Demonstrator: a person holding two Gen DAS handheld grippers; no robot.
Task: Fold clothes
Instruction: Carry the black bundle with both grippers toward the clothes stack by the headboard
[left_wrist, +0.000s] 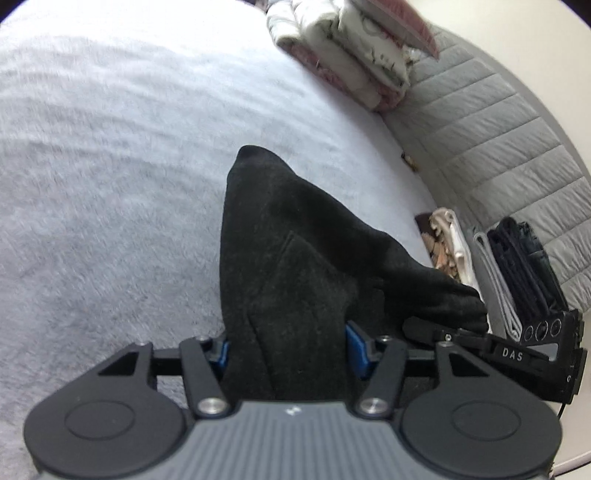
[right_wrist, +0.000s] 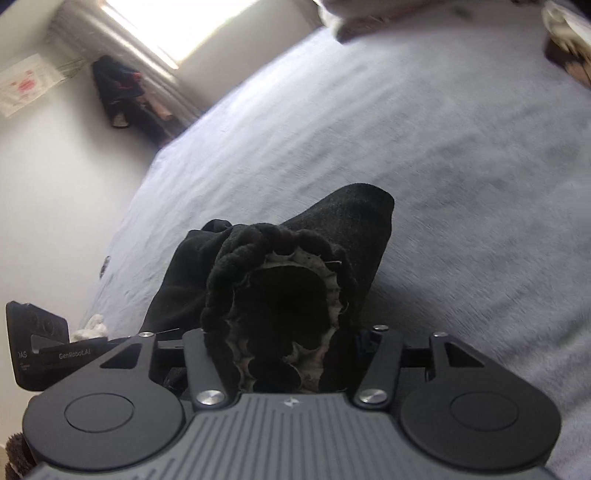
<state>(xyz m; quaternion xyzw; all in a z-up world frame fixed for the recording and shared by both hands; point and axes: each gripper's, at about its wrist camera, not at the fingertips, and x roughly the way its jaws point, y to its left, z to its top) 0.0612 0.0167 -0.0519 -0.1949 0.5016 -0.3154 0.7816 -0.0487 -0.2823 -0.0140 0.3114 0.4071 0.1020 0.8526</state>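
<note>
Where fleece bedding (left_wrist: 110, 166) lies, claws pinch black knit garment (left_wrist: 280, 240).

both wrist views look steeply down along their fingers, close over the bed (left_wrist: 110, 147), sharing the black garment (left_wrist: 288, 251).

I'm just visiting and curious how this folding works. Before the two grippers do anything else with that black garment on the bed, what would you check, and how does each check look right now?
1. Left gripper clamped on the black garment: ok, cloth fills the gap between its blue pads.
2. Right gripper clamped on the garment: ok, bunched cloth sits between its jaws.
3. Far end of the garment reaches the bed: ok.
4. Bed ahead free for laying it down: ok.
5. Folded piles by the headboard out of the way: ok, off to the side.
6. Garment flat, not twisted: cannot tell; it looks bunched.
</note>
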